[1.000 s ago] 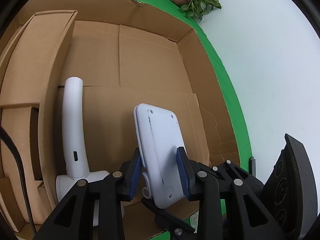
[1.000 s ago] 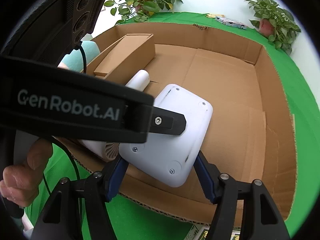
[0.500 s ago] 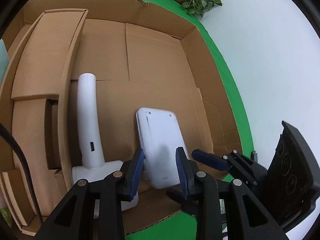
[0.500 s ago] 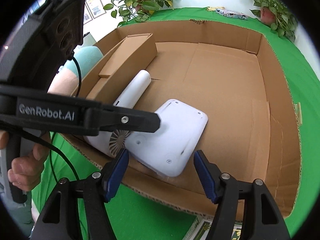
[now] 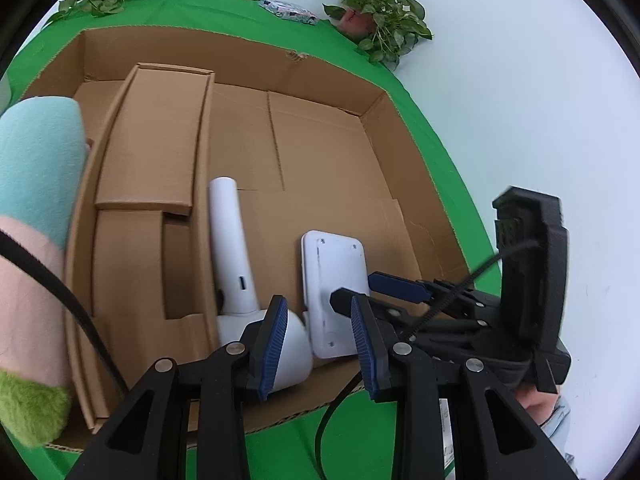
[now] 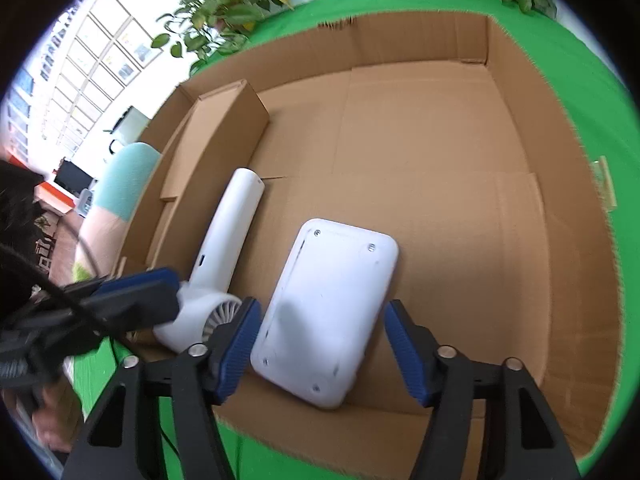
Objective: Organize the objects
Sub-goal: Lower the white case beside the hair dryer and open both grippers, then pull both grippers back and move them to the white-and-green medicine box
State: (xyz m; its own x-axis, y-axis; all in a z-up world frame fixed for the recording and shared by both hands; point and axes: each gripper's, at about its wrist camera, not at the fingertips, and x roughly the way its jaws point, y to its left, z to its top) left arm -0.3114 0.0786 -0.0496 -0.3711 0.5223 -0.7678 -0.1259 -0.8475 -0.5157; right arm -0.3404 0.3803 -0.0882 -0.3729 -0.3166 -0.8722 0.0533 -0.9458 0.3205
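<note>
Left wrist view: white flat device (image 5: 334, 292) released, now lying back-up on the cardboard box (image 5: 320, 152) floor.
Half a second ago the left gripper (image 5: 316, 344) bracketed the device; now its jaws are spread and pulled back over the box's near edge, holding nothing. Right gripper (image 6: 320, 344) also spread, straddling the device without contact. Device rests near the box's near edge, just beside the white handheld fan (image 6: 224, 256). Judgement: this placement is done; both grippers are free for another object.
</note>
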